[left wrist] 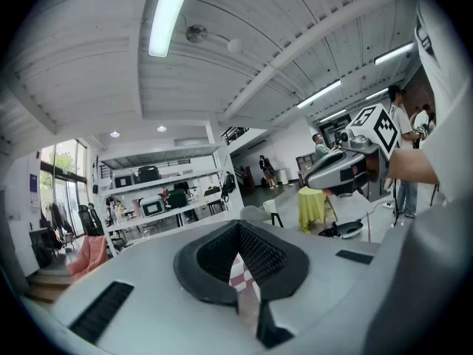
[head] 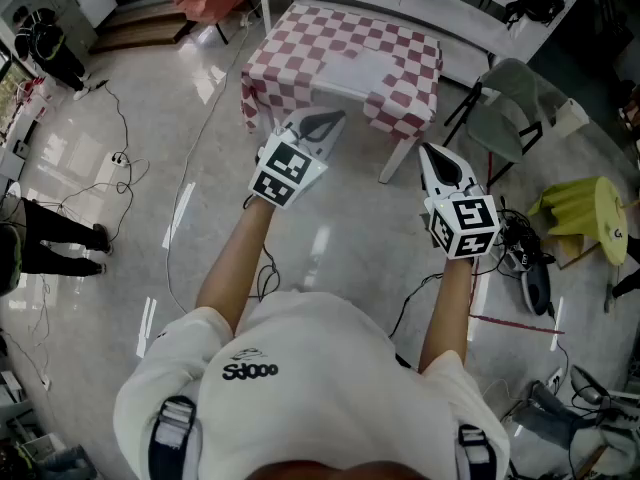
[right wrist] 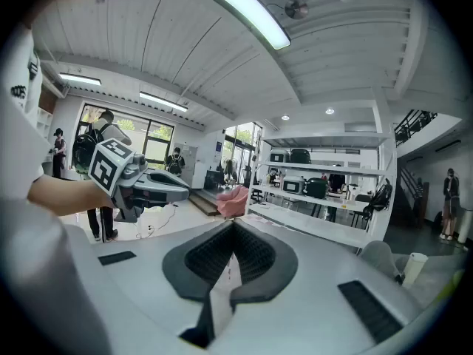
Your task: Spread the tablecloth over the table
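head view: checked tablecloth (head: 345, 48) drapes the table (head: 398, 158) at 12 o'clock — left gripper (head: 324, 124) and right gripper (head: 438, 156) both pressed together, empty.

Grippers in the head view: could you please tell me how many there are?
2: the left gripper hangs at the near edge of the checked tablecloth; the right gripper hangs further right, above the floor.

A long strip light (right wrist: 236, 9) is glowing on the white ribbed ceiling (right wrist: 355, 58). Daylight is coming through tall windows (right wrist: 151, 135). White shelves (right wrist: 325, 170) are lining one wall, and cables (head: 185, 193) are trailing across the glossy pale floor (head: 100, 168).
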Demonstrator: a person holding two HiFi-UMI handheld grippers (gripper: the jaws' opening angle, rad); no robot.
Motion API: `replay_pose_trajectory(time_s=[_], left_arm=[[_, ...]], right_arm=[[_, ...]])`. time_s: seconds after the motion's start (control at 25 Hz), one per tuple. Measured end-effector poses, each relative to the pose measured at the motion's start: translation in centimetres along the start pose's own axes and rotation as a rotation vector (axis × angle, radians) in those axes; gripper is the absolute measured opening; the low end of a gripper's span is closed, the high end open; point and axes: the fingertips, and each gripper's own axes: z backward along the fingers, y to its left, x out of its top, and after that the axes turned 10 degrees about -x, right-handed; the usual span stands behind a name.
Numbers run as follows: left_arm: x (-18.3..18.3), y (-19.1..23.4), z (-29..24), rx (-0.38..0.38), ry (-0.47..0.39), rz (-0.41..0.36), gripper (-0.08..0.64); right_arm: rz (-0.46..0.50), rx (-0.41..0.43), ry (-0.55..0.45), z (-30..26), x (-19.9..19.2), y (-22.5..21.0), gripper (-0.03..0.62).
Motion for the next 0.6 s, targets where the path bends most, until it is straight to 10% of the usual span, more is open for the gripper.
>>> replay_pose_trajectory(time_s=[0.6], left_arm=[[0.5,-2.1,-4.0,0.012,-0.016,0.000,0.021]], right_arm=[[-0.034,0.074,-0.030,0.3,-2.2,-4.5,0.021]])
